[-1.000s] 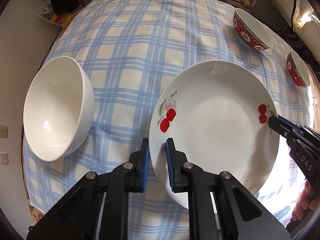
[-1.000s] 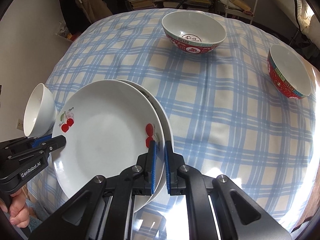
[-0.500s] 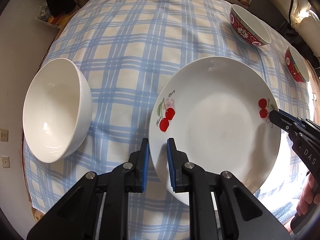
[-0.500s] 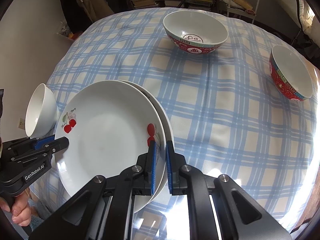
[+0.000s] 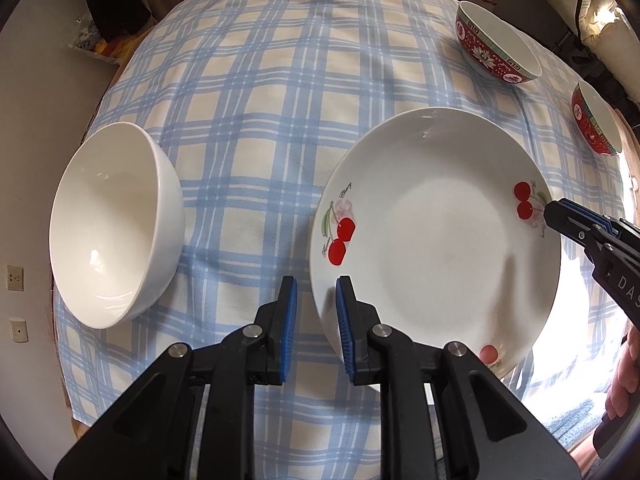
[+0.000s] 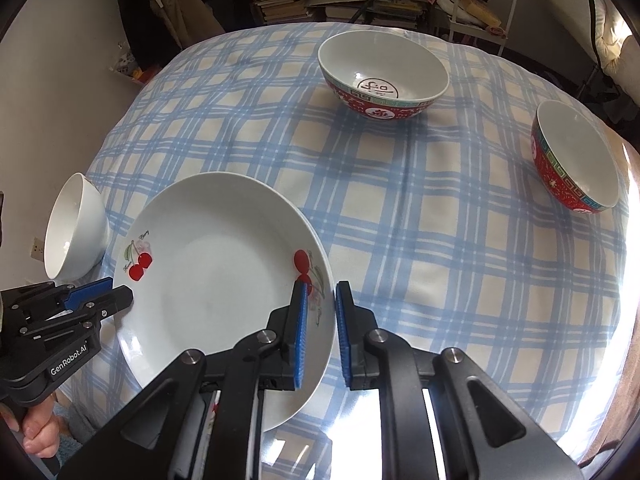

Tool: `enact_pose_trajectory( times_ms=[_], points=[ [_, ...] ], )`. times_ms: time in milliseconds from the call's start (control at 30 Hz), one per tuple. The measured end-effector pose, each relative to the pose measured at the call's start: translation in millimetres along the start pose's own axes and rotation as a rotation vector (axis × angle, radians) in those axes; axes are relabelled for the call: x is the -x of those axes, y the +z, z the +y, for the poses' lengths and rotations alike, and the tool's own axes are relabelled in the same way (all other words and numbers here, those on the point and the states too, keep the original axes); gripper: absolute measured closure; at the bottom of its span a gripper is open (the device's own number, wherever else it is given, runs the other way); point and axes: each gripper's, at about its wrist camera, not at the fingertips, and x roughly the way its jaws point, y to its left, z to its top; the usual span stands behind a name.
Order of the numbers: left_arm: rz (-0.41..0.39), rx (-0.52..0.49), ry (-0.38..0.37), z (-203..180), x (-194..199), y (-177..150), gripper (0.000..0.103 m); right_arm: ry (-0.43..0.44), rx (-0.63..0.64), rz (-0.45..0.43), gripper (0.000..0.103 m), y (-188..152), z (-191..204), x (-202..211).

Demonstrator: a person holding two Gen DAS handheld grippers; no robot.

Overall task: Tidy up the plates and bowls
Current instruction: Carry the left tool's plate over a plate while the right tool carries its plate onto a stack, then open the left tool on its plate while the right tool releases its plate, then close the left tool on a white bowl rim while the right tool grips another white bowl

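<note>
Tongs both spread, straddling opposite rims of cherry plate point(image 6: 224, 280): left tongs point(image 5: 316, 336), right tongs point(image 6: 320, 336). White bowl point(image 5: 114, 232) beside it on bench point(image 5: 260, 100).

Near me on the checked cloth lies a white cherry plate point(image 5: 436, 232), face up, with red cherry prints at its left, right and near rim; from my right camera point(image 6: 216, 276) a second rim no longer shows beneath it. To its left, apart from it, stands a plain white bowl point(image 5: 114, 226), upright and empty. At the far side sits a red patterned bowl point(image 6: 382, 76), white inside with a dark mark at the bottom. A second red bowl point(image 6: 576, 162) stands toward the right edge, well apart from the first.
</note>
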Motion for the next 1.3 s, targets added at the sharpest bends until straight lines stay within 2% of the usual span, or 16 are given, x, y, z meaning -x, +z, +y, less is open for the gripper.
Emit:
enact_pose_trajectory(
  times_ms=[300, 400, 433, 500, 533, 567, 633, 700, 767, 867, 900, 967, 1300],
  points=[
    [-0.012, 0.013, -0.011, 2.0, 3.9, 0.5, 0.08, 0.023, 0.004, -0.015, 0.086, -0.7, 0.4, 6.7],
    [-0.045, 0.027, -0.013, 4.6, 17.2, -1.5, 0.078, 0.021, 0.013, -0.021, 0.085, 0.0, 1.9, 9.8],
    [-0.058, 0.027, -0.003, 5.6, 22.4, -1.4, 0.075, 0.022, 0.014, -0.021, 0.083, 0.3, 2.3, 10.5],
    [-0.085, 0.042, 0.0, 10.5, 33.1, -1.2, 0.063, 0.023, 0.016, -0.025, 0.07, 0.8, 3.9, 12.1],
    [-0.1, 0.049, 0.001, 13.8, 38.6, -1.0, 0.056, 0.022, 0.019, -0.029, 0.06, 0.8, 5.3, 13.5],
    [-0.113, 0.051, 0.011, 17.0, 44.0, -0.7, 0.055, 0.02, 0.024, -0.035, 0.053, 1.2, 6.9, 15.6],
    [-0.13, 0.05, 0.047, 22.7, 55.1, -1.0, 0.053, 0.024, 0.039, -0.045, 0.045, 3.8, 10.9, 19.7],
    [-0.147, 0.056, 0.063, 30.2, 66.6, -0.4, 0.045, 0.044, 0.062, -0.049, 0.037, 6.3, 16.4, 23.5],
    [-0.163, 0.074, 0.065, 41.7, 76.4, 0.6, 0.031, 0.051, 0.078, -0.063, 0.026, 9.2, 21.8, 28.4],
    [-0.174, 0.12, 0.069, 59.6, 85.8, 3.8, 0.017, 0.06, 0.101, -0.093, 0.013, 14.1, 30.6, 37.0],
    [-0.182, 0.135, 0.072, 64.6, 89.2, 2.4, 0.015, 0.065, 0.103, -0.102, 0.012, 16.7, 33.9, 39.4],
    [-0.194, 0.151, 0.092, 74.3, 94.2, 0.6, 0.012, 0.072, 0.109, -0.123, 0.002, 20.4, 41.5, 45.9],
    [-0.229, 0.198, 0.126, 126.9, 104.6, -7.2, 0.011, 0.112, 0.169, -0.231, 0.0, 36.4, 91.1, 72.1]
  ],
)
